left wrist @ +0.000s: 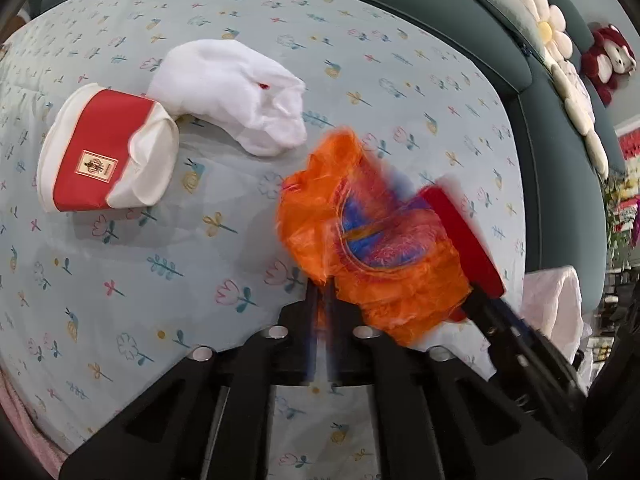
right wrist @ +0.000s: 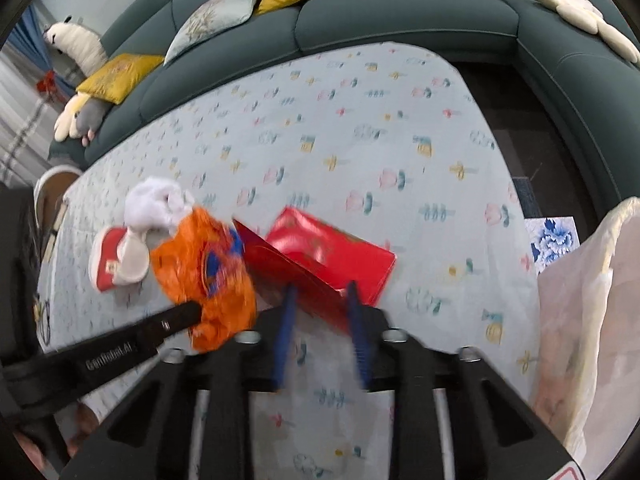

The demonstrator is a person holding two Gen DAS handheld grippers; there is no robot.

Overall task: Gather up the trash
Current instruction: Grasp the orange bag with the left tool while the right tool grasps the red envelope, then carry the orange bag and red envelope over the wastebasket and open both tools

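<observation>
My left gripper (left wrist: 323, 292) is shut on a crumpled orange plastic wrapper (left wrist: 360, 232) with a blue print and holds it above the table; the wrapper also shows in the right wrist view (right wrist: 204, 268). My right gripper (right wrist: 322, 292) is closed on the edge of an open red paper box (right wrist: 328, 256), whose red flap shows in the left wrist view (left wrist: 464, 236). A red and white paper cup (left wrist: 108, 152) lies on its side to the left. A crumpled white tissue (left wrist: 240, 88) lies beside it.
The table (left wrist: 400, 60) wears a pale blue flowered cloth. A dark green sofa (right wrist: 360, 16) with cushions wraps around the far side. A white plastic bag (right wrist: 588, 308) hangs at the table's right edge. Plush toys sit on the sofa.
</observation>
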